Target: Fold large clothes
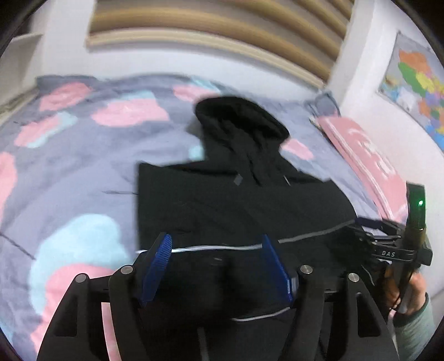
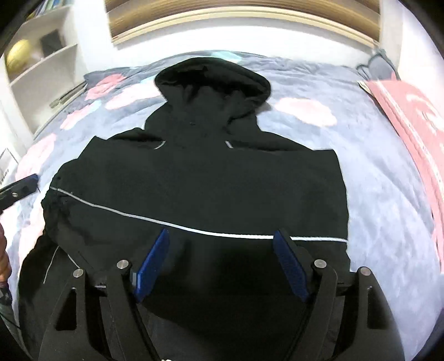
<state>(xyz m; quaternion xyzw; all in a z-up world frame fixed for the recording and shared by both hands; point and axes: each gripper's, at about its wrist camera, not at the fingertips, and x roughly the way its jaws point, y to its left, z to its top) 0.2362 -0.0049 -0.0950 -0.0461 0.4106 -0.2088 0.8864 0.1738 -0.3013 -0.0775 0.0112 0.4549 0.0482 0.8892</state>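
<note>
A black hooded jacket (image 2: 199,177) with thin grey reflective piping lies spread on the bed, hood (image 2: 212,75) at the far end. It also shows in the left wrist view (image 1: 236,205). My left gripper (image 1: 215,244) is open and empty, hovering over the jacket's near hem. My right gripper (image 2: 222,238) is open and empty above the jacket's lower part. The right gripper also shows at the right edge of the left wrist view (image 1: 371,225), close to the jacket's right side. The left gripper's tip shows at the left edge of the right wrist view (image 2: 19,188).
The bed carries a grey-blue cover with pink and light blue blotches (image 1: 83,172). A pink folded cloth (image 2: 410,122) lies along the bed's right side. A white wall with a map (image 1: 416,83) stands at right, shelves (image 2: 38,52) at left, a wooden headboard (image 2: 244,16) behind.
</note>
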